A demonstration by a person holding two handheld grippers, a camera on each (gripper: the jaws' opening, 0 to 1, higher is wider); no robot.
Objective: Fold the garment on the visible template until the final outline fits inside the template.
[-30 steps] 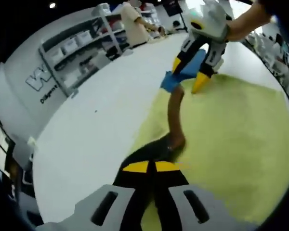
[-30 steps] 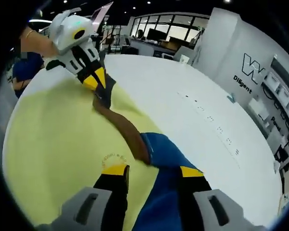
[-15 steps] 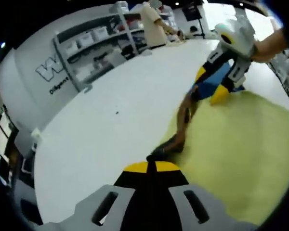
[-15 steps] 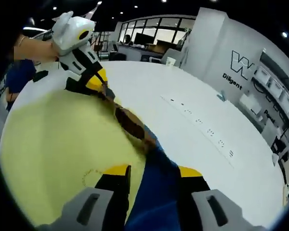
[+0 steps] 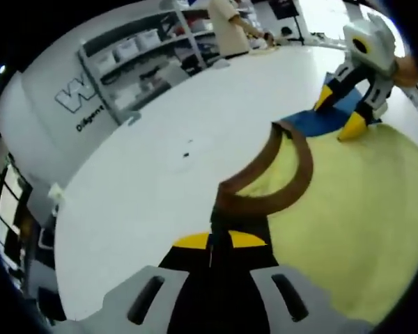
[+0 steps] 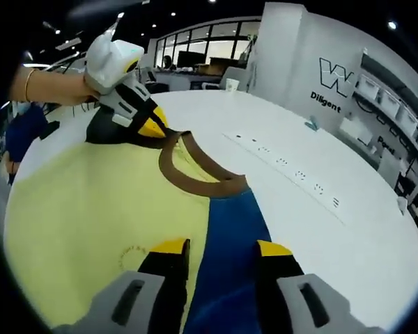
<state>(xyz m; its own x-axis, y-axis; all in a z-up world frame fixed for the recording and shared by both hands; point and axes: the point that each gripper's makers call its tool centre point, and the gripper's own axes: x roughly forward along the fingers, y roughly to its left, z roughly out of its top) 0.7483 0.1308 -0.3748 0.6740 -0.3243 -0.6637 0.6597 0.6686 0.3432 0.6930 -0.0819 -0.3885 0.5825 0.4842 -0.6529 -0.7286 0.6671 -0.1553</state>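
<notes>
A yellow T-shirt (image 6: 83, 209) with a brown collar (image 6: 195, 179) lies spread on the white table (image 6: 320, 229). One shoulder is blue (image 6: 230, 229), the other black (image 6: 111, 132). My right gripper (image 6: 223, 248) holds the blue cloth between its jaws, which stand a little apart. In the left gripper view it sits at the far right (image 5: 340, 113) on the blue part (image 5: 313, 124). My left gripper (image 5: 219, 241) is shut on the black shoulder, below the collar (image 5: 275, 177) that curves in an open loop. It also shows in the right gripper view (image 6: 148, 125), held by a hand.
The white table (image 5: 160, 181) stretches wide to the left of the shirt (image 5: 362, 209). A row of sockets (image 6: 285, 165) runs across it. Shelves with boxes (image 5: 136, 59) and a person (image 5: 230, 21) stand far behind.
The collar was pulled taut into a straight band between both grippers. Now it has slackened and opened into a loop, and the shirt lies flatter on the table.
</notes>
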